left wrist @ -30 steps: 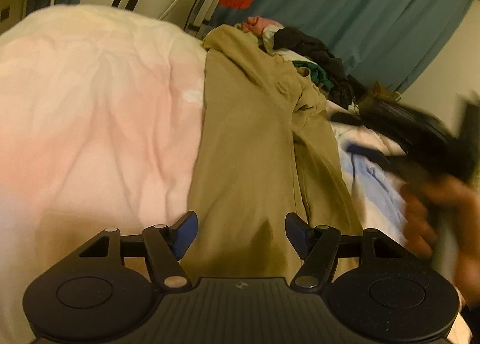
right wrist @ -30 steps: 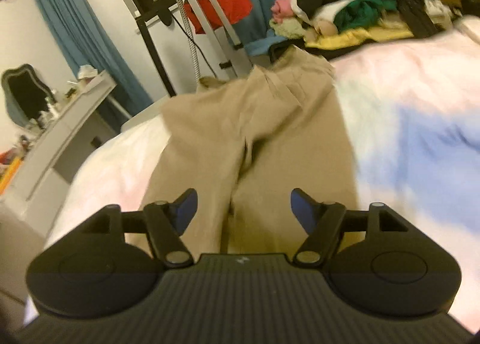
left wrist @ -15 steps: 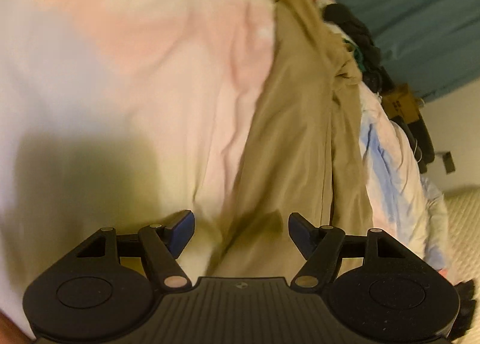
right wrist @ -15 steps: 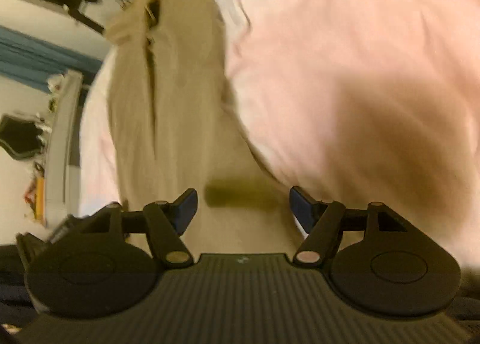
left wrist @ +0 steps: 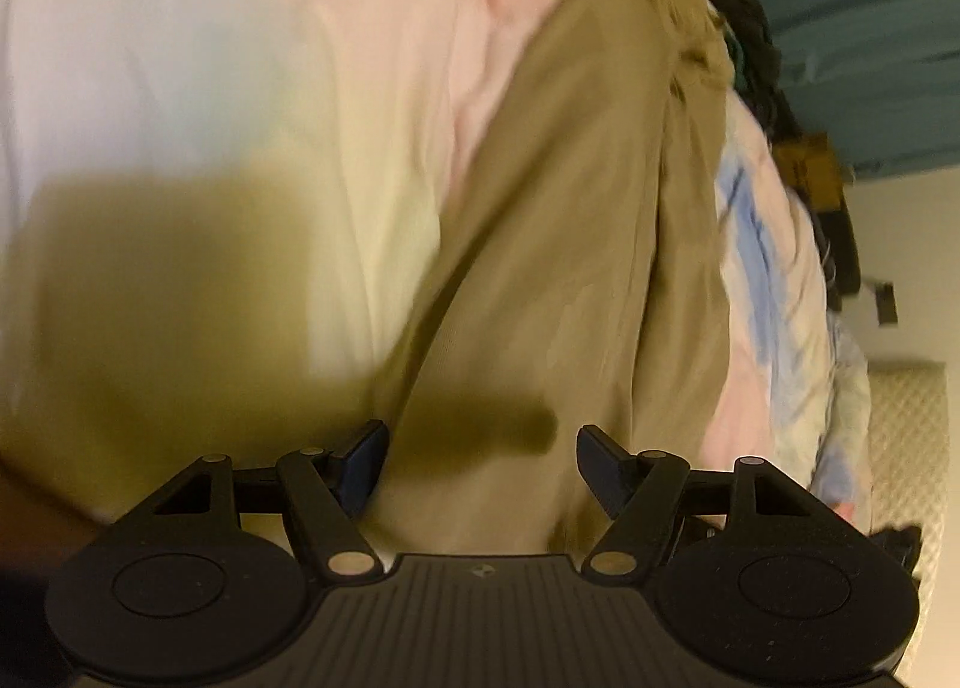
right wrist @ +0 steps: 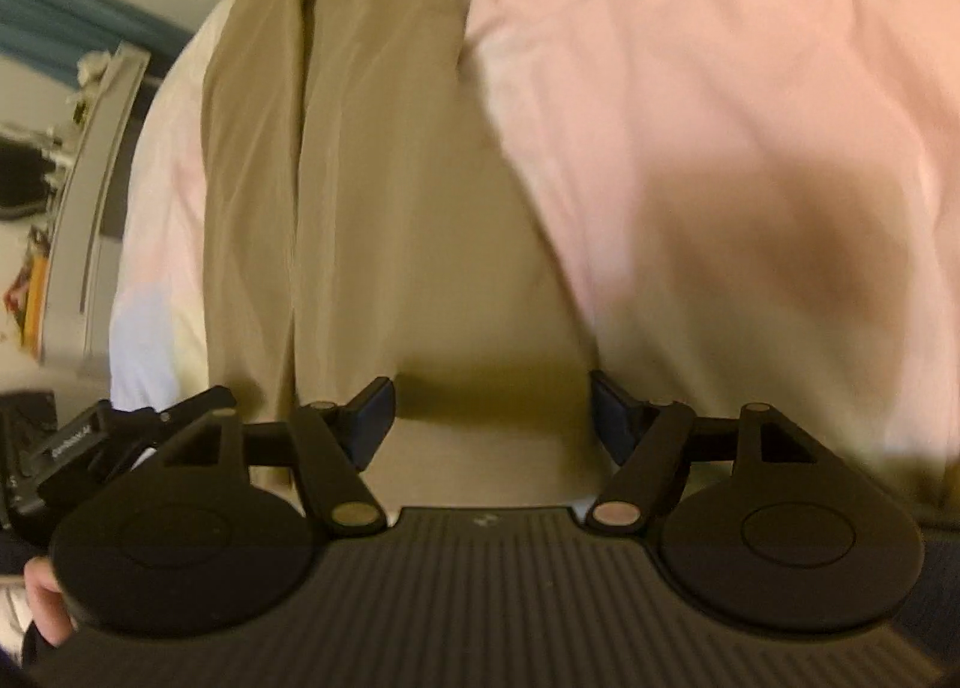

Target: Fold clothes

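Khaki trousers [left wrist: 576, 244] stretched lengthwise across the pink-and-white bedding [left wrist: 240, 87]. Left gripper [left wrist: 480, 463] low over the near end, fingers spread wide, nothing held. Right gripper [right wrist: 492, 418] likewise wide apart above the cloth.

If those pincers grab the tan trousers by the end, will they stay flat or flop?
Probably flop: the trousers lie in soft creases on the bedspread, bunched at the far end. They look thin, so likely light. Both open grippers may drag wrinkles along.
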`<state>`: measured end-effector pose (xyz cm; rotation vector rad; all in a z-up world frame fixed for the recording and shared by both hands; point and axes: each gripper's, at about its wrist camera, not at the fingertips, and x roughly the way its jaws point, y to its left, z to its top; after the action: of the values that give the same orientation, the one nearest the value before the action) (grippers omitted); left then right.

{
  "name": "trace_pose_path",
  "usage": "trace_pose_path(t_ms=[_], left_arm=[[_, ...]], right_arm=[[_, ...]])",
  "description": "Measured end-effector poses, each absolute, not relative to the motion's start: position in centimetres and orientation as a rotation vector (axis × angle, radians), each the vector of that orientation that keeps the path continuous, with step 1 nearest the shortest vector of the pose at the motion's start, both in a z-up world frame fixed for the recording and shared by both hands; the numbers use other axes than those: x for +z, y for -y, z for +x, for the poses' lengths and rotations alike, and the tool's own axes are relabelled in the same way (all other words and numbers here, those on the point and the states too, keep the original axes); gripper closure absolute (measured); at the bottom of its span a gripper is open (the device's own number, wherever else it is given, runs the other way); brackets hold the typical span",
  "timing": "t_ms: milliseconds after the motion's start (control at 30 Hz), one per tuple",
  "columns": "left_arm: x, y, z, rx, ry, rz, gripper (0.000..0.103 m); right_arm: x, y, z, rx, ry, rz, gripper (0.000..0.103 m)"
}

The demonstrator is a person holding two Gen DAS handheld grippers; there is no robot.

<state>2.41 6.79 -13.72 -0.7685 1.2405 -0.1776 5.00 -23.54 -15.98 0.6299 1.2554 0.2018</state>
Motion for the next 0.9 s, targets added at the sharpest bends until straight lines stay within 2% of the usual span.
trace_pose_path(t_ms=[33, 100, 133, 167, 200, 233, 267, 500, 900], left_arm=[[-13.7, -6.6, 2.2, -0.173, -1.246, -0.757, 0.039], [-13.6, -6.3, 1.9, -0.159, -1.260, -0.731, 0.061], [-13.5, -6.2, 1.8, -0.150, -1.264, -0.721, 0.067], [-13.5, -6.2, 1.7, -0.141, -1.266, -0.715, 0.077], [-13.4, -6.1, 1.7, -0.143, -1.261, -0.717, 0.085], [-13.2, -6.1, 1.6, -0.148, -1.253, -0.721, 0.089], [-12.9, -6.1, 1.7, -0.164, -1.247, -0.726, 0.092], [-9.0, -6.9, 0.7, -0.236, -1.153, -0.756, 0.096], [3.5, -7.5, -1.8, -0.348, -0.900, -0.803, 0.096]], right_arm=[[-15.8, 23.6, 4.7, 0.201, -1.254, 0.636, 0.032], [-15.5, 23.4, 4.1, 0.204, -1.247, 0.628, 0.038], [-15.3, 23.2, 3.8, 0.200, -1.241, 0.610, 0.046], [-15.1, 23.1, 3.5, 0.187, -1.232, 0.597, 0.060], [-14.9, 23.0, 3.3, 0.171, -1.220, 0.594, 0.069], [-14.7, 22.9, 3.0, 0.159, -1.208, 0.596, 0.081], [-14.2, 22.8, 2.7, 0.155, -1.192, 0.599, 0.087], [-10.2, 23.9, 1.0, 0.190, -1.050, 0.679, 0.091], [3.0, 26.6, -2.0, 0.308, -0.719, 0.704, 0.095]])
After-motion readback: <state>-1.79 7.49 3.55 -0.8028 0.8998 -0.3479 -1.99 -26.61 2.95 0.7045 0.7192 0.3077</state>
